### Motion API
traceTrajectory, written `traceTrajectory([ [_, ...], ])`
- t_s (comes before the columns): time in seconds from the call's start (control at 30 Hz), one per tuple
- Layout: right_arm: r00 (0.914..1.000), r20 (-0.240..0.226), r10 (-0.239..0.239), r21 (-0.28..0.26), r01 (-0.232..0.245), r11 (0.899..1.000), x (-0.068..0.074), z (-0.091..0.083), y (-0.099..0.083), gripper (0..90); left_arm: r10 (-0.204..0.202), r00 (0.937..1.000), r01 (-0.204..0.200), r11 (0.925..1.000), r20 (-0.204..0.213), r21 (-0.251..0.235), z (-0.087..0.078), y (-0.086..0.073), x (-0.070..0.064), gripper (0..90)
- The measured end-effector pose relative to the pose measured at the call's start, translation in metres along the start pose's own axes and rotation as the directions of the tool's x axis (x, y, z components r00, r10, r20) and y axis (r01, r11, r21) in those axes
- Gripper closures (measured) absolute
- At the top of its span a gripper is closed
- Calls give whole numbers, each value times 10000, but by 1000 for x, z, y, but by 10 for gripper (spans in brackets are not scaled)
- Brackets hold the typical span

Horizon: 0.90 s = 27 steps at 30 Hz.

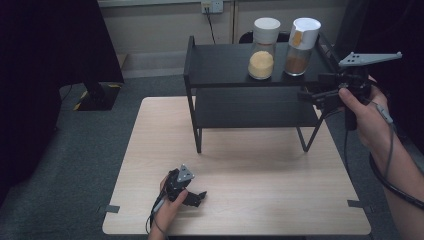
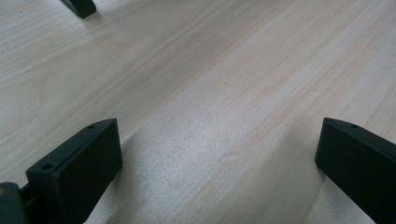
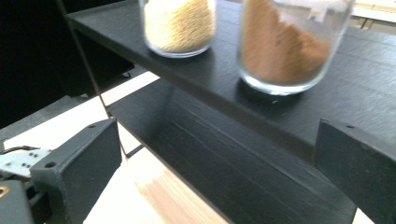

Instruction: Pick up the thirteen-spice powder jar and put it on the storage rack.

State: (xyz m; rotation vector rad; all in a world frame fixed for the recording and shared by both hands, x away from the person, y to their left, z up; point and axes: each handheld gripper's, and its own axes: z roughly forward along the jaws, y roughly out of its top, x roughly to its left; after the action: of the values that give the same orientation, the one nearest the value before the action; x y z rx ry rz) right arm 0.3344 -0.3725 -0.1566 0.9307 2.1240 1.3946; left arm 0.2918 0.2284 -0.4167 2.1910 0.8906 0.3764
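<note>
The right gripper (image 1: 311, 95), fingers spread, hovers beside the black two-level metal shelf (image 1: 220, 65) where the white-lidded glass jar of brown powder (image 1: 301, 46) stands near the edge, so an approach too low could hit the shelf board and tip this jar against the neighbouring glass jar of yellow grains (image 1: 262, 48).

Shelf edge (image 3: 261, 116) before brown jar (image 3: 289, 46)

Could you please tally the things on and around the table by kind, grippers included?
Glass jars with white lids: 2, the jar of yellow grains and the jar of brown powder, both on the top shelf.
Black two-tier racks: 1, the rack.
Hand-held grippers: 2, the left gripper and the right gripper.
Wooden tables: 1, the table.
Total: 6.
</note>
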Motion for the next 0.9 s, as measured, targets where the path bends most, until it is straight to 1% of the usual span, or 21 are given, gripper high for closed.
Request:
traceTrajectory([
  [0.13,9996,-267,40,-134,-43,9999,3,2,-12,4,0,10000,0,10000,1,1,0,0,0,2],
  [0.2,9990,-438,60,-116,-65,9999,3,4,-18,3,0,10000,0,10000,1,0,0,0,0,2],
  [0.27,9987,-504,-5,-45,3,10000,5,7,-23,3,1,10000,-1,10000,2,1,0,0,0,2],
  [0.43,9960,-884,146,-118,-157,9998,6,15,-43,2,3,10000,-3,10000,1,2,0,0,0,2],
  [0.5,9951,-979,144,-34,-148,9999,7,19,-49,2,4,10000,-4,10000,2,0,0,0,0,2],
  [0.8,9899,-1389,289,-59,-300,9995,11,38,-81,2,2,10000,-2,10000,2,0,0,0,0,2],
  [0.9,9887,-1479,246,-5,-249,9997,12,43,-92,2,0,10000,0,10000,3,0,0,0,0,2],
])
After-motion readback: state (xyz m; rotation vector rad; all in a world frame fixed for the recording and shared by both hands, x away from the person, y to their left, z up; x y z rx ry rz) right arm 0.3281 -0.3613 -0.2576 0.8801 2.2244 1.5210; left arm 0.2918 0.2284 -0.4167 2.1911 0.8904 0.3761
